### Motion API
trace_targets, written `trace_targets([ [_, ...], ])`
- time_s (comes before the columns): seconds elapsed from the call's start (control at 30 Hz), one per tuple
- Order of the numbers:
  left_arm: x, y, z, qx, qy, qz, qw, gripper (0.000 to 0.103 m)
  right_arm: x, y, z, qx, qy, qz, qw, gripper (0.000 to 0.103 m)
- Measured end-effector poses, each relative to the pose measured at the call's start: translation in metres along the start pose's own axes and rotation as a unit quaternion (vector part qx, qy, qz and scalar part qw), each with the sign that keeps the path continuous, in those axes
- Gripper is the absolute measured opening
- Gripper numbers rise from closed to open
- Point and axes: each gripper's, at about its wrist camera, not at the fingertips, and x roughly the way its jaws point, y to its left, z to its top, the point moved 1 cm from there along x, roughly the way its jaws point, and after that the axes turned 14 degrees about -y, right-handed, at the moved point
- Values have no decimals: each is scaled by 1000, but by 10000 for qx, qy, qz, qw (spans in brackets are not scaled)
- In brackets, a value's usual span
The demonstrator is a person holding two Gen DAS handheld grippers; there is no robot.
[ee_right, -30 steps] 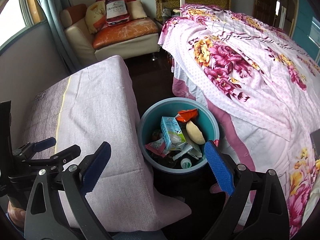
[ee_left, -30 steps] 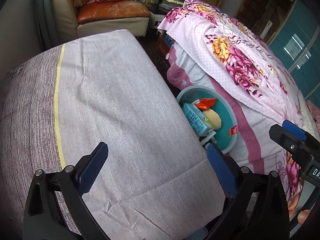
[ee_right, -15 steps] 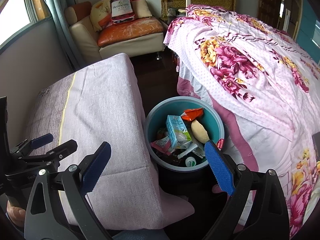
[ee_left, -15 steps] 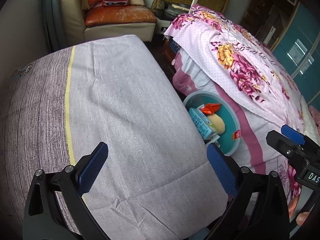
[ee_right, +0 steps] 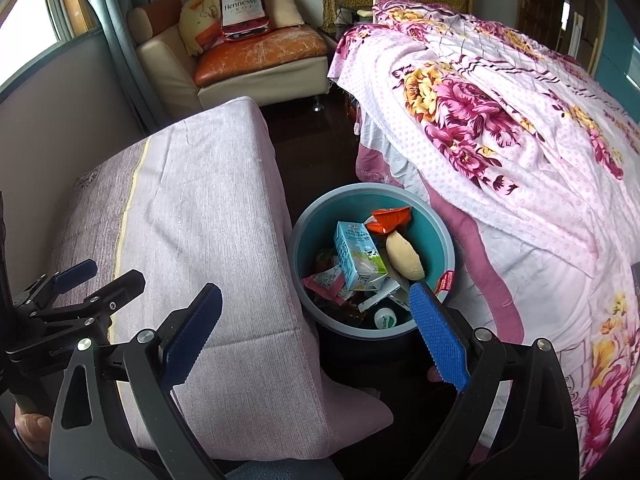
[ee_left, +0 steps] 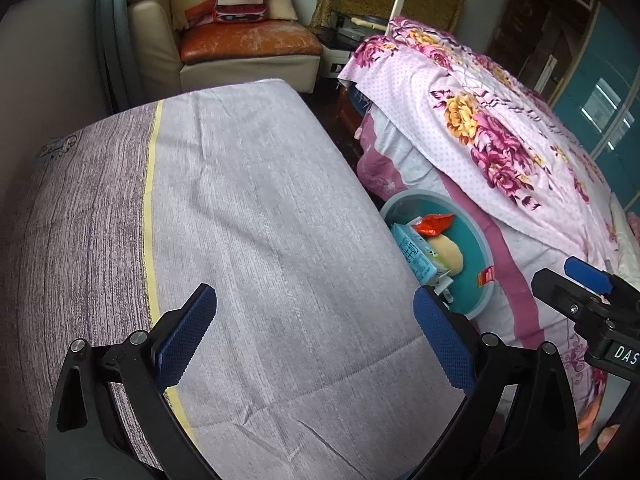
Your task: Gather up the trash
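A teal trash bin (ee_right: 434,222) stands on the floor between the cloth-covered table and the bed. It holds a blue milk carton (ee_right: 358,256), an orange wrapper (ee_right: 390,218), a pale yellow lump (ee_right: 404,256) and other scraps. The bin also shows in the left wrist view (ee_left: 478,264). My right gripper (ee_right: 316,326) is open and empty, above the bin's near rim. My left gripper (ee_left: 316,334) is open and empty over the table's cloth (ee_left: 256,208). It also shows at the left of the right wrist view (ee_right: 98,280).
A bed with a pink floral blanket (ee_right: 500,128) fills the right side. A cream armchair with an orange cushion (ee_right: 256,46) and a Hennessy bag (ee_right: 240,10) stands at the back. Dark floor lies between table and bed.
Both views have drifted slightly back and left, so the bin and table sit a little further right in frame. Both grippers stay open and empty.
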Motion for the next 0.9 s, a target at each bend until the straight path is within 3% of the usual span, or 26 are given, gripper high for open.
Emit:
trace_targets([
  [0.9,6,11,-6,62,61,224,9997,99,13,7,-2,-63,133,-9,9999,90],
])
